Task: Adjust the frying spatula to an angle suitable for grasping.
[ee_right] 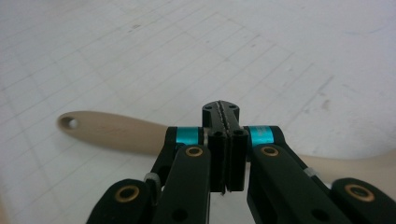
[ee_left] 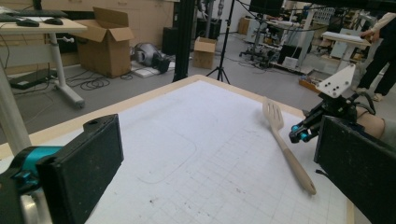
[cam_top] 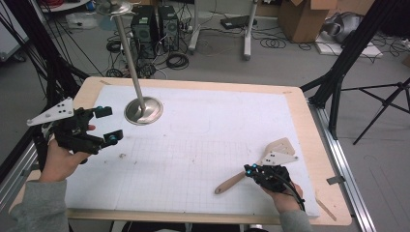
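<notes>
Wooden spatula (cam_top: 251, 169) is lying flat on the white mat (cam_top: 203, 145), near my right edge. My right gripper (cam_top: 250, 169) sits over its handle, jaws pressed together (nothing between them). Left gripper (cam_top: 107, 124) hovers wide apart by the metal stand (cam_top: 143, 110).

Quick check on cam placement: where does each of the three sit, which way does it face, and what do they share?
High view: above the person's side, facing forward and down on the table; both forearms, left gripper open.
Left gripper view: on the left gripper, looking between its jaws across the table to the spatula and right gripper.
Right gripper view: on the right gripper, jaws shut above the spatula.
Shared: spatula and gridded mat appear in all three.
</notes>
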A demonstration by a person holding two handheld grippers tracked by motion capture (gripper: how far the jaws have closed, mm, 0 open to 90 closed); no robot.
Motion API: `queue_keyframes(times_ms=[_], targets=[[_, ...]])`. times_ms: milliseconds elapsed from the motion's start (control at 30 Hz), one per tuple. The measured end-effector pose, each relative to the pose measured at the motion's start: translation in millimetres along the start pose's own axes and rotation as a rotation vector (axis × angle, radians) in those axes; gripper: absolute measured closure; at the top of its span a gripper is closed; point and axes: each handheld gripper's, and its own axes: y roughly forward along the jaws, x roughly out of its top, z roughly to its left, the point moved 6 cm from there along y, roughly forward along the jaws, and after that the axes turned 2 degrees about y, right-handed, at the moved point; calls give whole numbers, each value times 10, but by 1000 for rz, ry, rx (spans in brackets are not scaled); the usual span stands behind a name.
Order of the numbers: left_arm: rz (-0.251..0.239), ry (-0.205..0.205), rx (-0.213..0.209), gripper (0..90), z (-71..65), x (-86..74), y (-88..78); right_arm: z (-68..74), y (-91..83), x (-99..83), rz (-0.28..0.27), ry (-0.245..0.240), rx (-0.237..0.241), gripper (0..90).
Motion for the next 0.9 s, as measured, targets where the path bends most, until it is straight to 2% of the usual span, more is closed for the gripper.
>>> queue_keyframes(times_ms=[233,333,433,600,900], targets=[[-7,-2,-9,18,0,19,30,179,46,-106,54,-30,57,900],[-7,0,-13,18,3,22,36,234,92,-162,96,-44,62,900],[-10,-3,-12,18,3,24,42,259,109,-166,100,-62,62,900],[-8,-3,-11,18,3,20,35,309,144,-202,126,-60,80,900],[-5,-2,-3,18,-2,9,14,304,193,-153,85,-39,75,900]])
